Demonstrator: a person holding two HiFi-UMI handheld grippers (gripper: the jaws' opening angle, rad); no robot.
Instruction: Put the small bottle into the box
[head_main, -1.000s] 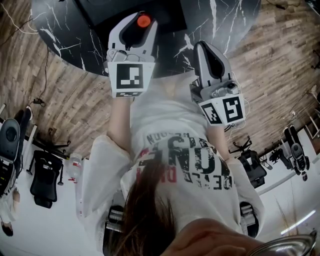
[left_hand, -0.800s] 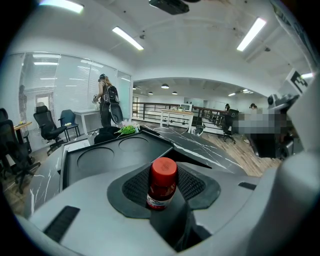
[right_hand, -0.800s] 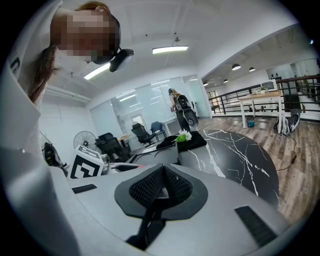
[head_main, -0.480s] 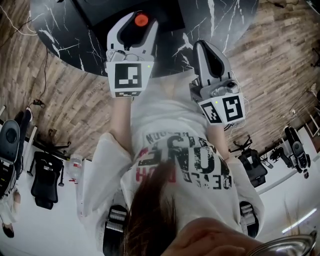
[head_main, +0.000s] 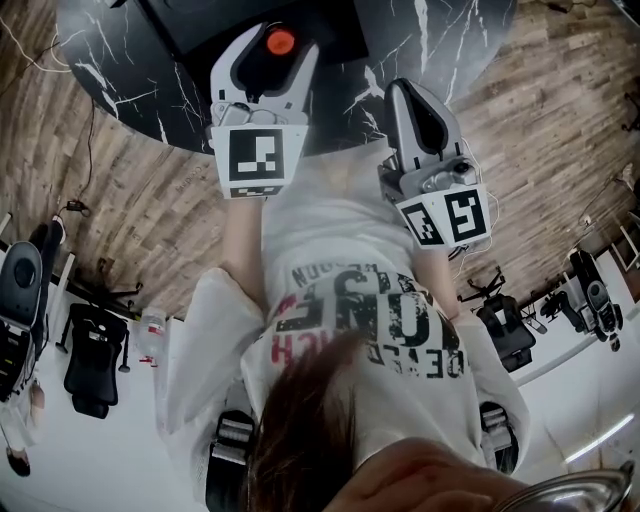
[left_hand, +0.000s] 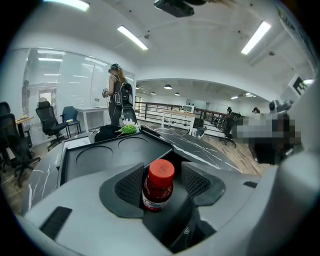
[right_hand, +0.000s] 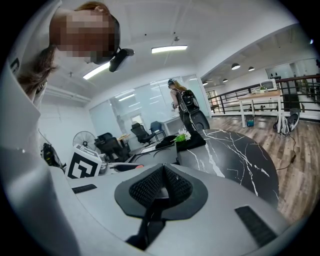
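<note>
A small bottle (left_hand: 158, 192) with a red cap (head_main: 279, 42) and dark red contents stands upright between the jaws of my left gripper (left_hand: 162, 177). The jaws are opening: the right pad (left_hand: 196, 181) stands clear of the bottle and the left pad lies close beside it. Just beyond the jaws lies the black box (left_hand: 107, 156) with round recesses, on the marble table. In the head view the left gripper (head_main: 263, 65) reaches over the box (head_main: 335, 25). My right gripper (right_hand: 161, 184) is shut with nothing in it and is held to the right (head_main: 418, 112), near the table's edge.
The round black marble table (head_main: 125, 70) carries the box and a green plant (left_hand: 129, 129) on a dark bag. A person with a backpack (left_hand: 119, 97) stands far behind. Office chairs (left_hand: 50, 120) and desks stand around on the wooden floor (head_main: 560, 120).
The left gripper has shifted slightly forward over the box and its jaws have spread wider around the bottle. The right gripper has stayed in place.
</note>
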